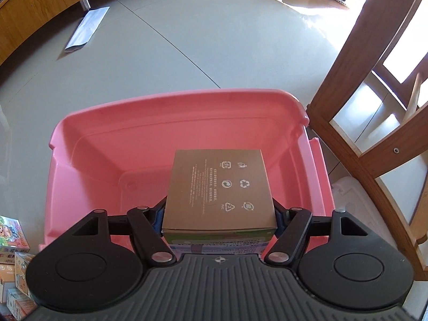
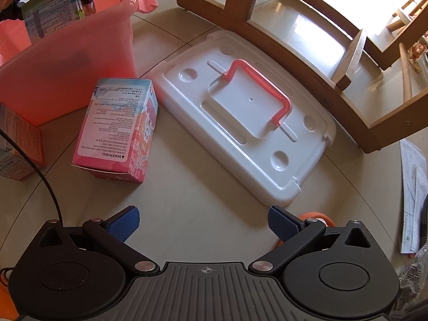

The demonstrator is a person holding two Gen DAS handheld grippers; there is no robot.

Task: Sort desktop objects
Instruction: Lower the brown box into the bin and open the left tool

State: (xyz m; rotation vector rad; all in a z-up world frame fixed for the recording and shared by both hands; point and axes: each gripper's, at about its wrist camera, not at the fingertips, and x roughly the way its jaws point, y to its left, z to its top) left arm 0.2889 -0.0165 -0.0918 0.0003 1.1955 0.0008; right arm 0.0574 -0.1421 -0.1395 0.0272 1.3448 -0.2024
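your left gripper (image 1: 219, 214) is clamped on the brown box (image 1: 219, 190), held over the open pink bin (image 1: 88, 139). your right gripper (image 2: 204, 223) gapes wide, gripping nothing, above the floor near the pink carton (image 2: 117, 131) and white lid (image 2: 248, 123).

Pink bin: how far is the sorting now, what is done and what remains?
Nothing lies in the pink bin yet; its visible floor is bare. In hand: the left gripper holds a brown box over the bin. Left: the pink carton and other small boxes on the floor, then the white lid. The right gripper is open.
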